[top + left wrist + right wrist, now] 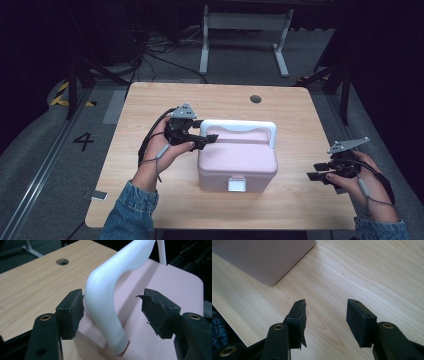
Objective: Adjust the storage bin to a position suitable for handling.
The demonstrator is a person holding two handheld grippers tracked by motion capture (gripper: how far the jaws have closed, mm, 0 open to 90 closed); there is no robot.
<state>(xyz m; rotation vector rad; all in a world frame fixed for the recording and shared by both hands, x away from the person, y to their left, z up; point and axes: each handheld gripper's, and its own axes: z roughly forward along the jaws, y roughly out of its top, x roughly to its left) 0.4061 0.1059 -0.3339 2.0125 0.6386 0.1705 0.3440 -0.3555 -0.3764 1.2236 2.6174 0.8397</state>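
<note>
Denim sleeves (129, 212) come up from the bottom edge, and we see both hands out over the wooden table (150, 105). Our left gripper (209, 138) sits at the left end of the pink box (237, 160), jaws wide apart around the white handle (105, 302); one pad looks to be just touching the handle, the other stands clear. Our right gripper (316, 171) hangs low over bare wood near the box's right side, jaws spread and empty. A white latch (236, 184) faces us.
</note>
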